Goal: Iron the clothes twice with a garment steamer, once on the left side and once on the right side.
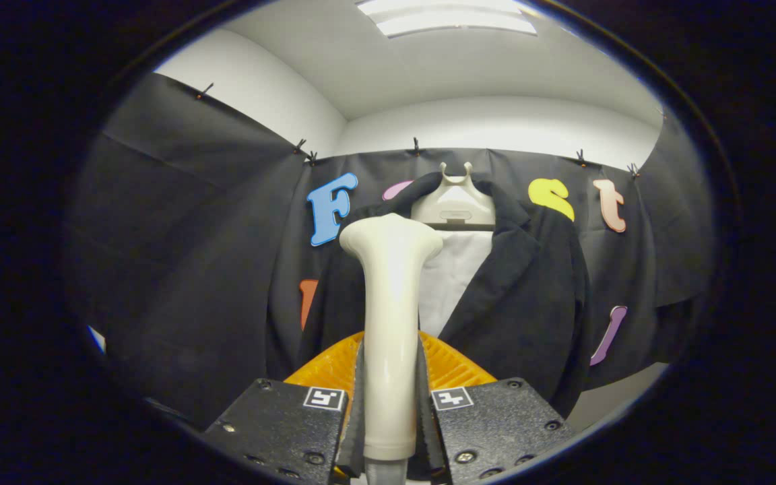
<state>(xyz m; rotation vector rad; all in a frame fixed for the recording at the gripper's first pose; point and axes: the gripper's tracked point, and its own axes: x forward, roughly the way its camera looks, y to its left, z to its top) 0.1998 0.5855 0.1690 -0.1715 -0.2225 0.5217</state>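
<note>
A cream garment steamer head [389,316] stands upright between my fingers, and my gripper [390,404] is shut on its handle. Its wide nozzle end points up and away, toward a black jacket [523,296] hanging just beyond. The jacket hangs open on a cream hanger [454,202] with a white board [448,276] showing between its lapels. The nozzle sits in front of the jacket's left lapel; whether it touches the cloth I cannot tell. The steamer's lower end and hose are hidden below my fingers.
An orange ribbed object [455,367] lies just beyond my fingers, under the jacket's hem. Black cloth walls close the booth at left, behind and right. A pale strip of floor or table [620,397] shows at the lower right.
</note>
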